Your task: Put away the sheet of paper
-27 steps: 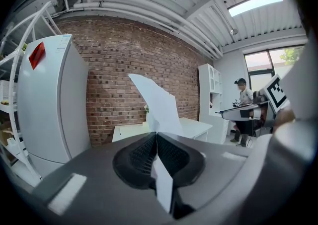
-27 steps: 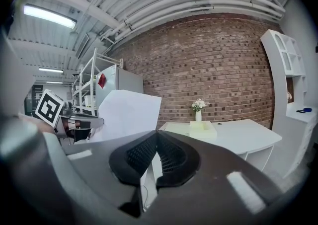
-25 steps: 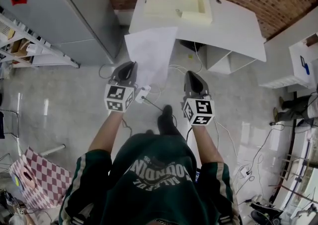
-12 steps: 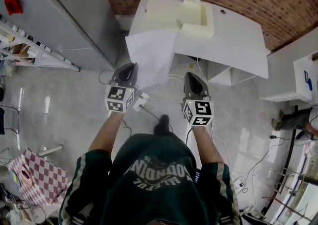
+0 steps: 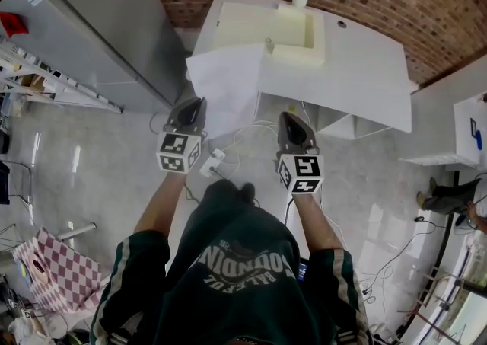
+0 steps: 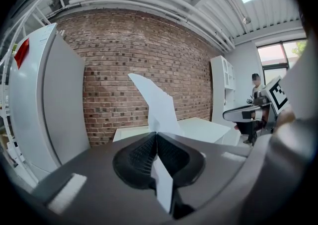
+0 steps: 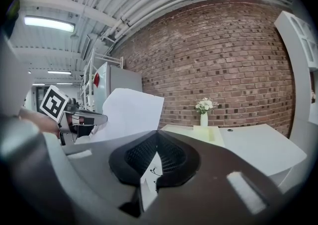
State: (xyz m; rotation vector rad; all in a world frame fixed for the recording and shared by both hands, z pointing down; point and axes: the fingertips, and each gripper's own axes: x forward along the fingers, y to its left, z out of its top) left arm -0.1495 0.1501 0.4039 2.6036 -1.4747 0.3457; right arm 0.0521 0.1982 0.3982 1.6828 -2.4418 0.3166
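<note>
Head view: the sheet of paper [image 5: 224, 81] is pinched at its near edge by the left gripper [image 5: 195, 102] and held out ahead of the fingers, towards the white desk [image 5: 358, 62]. The right gripper [image 5: 290, 116] is kept apart from it, off to the right.

Left gripper view: the pads are pressed shut on the sheet, seen edge-on, white, plain and rising upward.

Right gripper view: the jaws are closed together on nothing, and the sheet is seen to the left, broad and unmarked.
</note>
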